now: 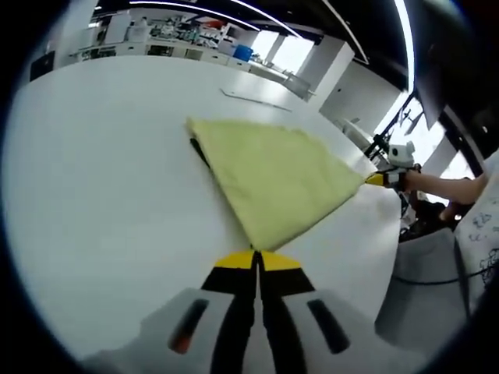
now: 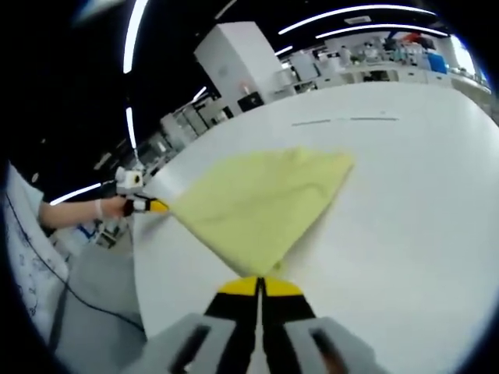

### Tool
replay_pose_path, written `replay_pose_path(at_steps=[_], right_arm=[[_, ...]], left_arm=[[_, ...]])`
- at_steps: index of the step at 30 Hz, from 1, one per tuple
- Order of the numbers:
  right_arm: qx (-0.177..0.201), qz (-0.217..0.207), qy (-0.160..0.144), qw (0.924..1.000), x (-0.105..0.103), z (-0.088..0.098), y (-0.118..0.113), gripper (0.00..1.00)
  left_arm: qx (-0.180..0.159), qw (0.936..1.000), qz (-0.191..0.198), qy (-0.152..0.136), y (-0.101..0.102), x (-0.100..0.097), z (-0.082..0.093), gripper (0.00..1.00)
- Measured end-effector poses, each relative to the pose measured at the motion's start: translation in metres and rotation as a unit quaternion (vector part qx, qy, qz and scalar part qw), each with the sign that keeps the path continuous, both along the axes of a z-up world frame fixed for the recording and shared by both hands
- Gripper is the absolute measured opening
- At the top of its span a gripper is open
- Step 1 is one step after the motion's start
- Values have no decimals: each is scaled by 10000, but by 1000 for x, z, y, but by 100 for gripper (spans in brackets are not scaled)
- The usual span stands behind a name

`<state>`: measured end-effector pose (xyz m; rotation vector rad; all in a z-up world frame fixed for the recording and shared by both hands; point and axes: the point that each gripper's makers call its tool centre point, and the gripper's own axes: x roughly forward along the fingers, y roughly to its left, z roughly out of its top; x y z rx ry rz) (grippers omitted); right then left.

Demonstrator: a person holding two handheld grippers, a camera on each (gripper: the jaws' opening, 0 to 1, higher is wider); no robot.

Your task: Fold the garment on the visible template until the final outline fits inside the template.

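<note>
A pale yellow garment [image 1: 269,175] is pulled taut into a wedge over the white table [image 1: 101,202]. My left gripper [image 1: 256,261] is shut on its near corner, yellow tips together. The right gripper [image 1: 380,179] pinches the corner off to the right, near the table edge. In the right gripper view the garment [image 2: 261,199] fans away from my right gripper [image 2: 260,284], which is shut on its corner. There the left gripper [image 2: 150,206] holds the other corner at the left. A thin template line [image 2: 343,119] crosses the table beyond the cloth's far edge; I also see that line [image 1: 257,100] in the left gripper view.
The person's forearm [image 1: 444,187] and light clothing [image 1: 479,234] are past the table's right edge. Their hand [image 2: 78,210] is behind the left gripper. Benches and shelves [image 1: 179,35] stand far beyond the table. A white cabinet [image 2: 242,58] rises behind the table.
</note>
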<state>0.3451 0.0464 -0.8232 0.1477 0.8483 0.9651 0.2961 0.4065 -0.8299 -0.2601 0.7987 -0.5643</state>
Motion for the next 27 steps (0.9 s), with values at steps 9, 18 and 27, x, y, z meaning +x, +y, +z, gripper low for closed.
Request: replay_pose_path(at_steps=[9,18,27], right_arm=[[76,-164,114,9998,-38,0,-15,0],[145,-305,213,9992,-71,-2,-23,0],[162,-361,256,9989,-83,-6,-25,0]], left_arm=[[-49,9997,-210,61,-15,-35,-2,0],[-82,9995,-305,59,-25,-63,1,0],[-1,9999,-149,-17,-22,-62,-1,0]])
